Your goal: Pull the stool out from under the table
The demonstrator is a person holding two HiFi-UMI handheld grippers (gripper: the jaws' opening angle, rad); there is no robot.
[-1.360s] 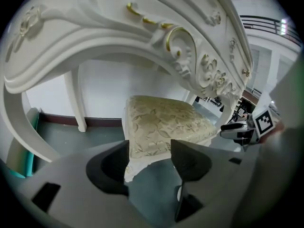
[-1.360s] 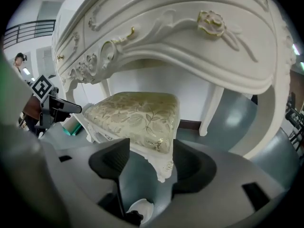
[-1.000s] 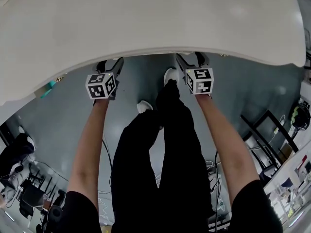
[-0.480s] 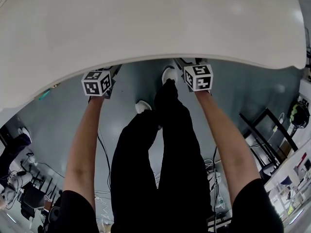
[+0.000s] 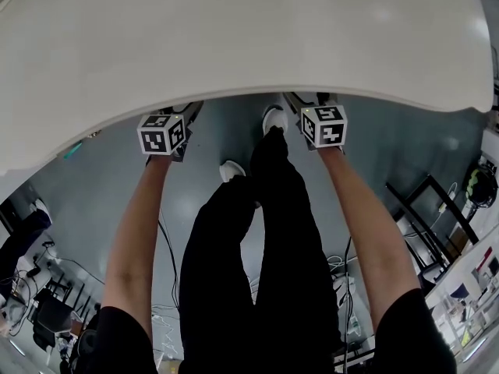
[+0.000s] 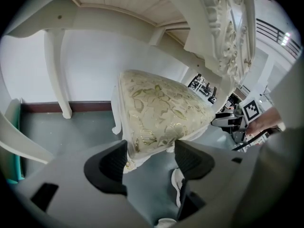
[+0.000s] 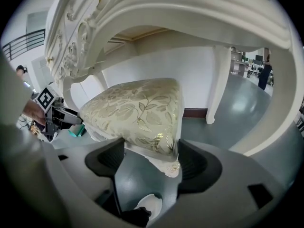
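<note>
The white table (image 5: 234,37) fills the upper half of the head view, its curved edge running across above the person's forearms and over the grey floor (image 5: 101,201). The stool (image 6: 161,113) stands under it, well inside the table's carved apron, its padded seat in pale fabric with a gold leaf pattern, a turned table leg (image 6: 57,75) behind it. The left gripper (image 6: 151,161) has its jaws set wide apart, and one near corner of the seat sits in the gap between them; whether the pads press the fabric cannot be told. The right gripper (image 7: 151,158) stands likewise, jaws wide, the other near corner of the stool (image 7: 137,110) lying between them and nearly filling the gap. From above only each gripper's marker cube (image 5: 162,133) and a little of its body show, the jaws being tucked beneath the table's edge. A white shoe (image 5: 274,119) is planted between the two grippers. Compared with a second ago, both grippers reach farther under the edge, so that less of their black jaws shows from above; the cubes have barely shifted since half a second ago.
</note>
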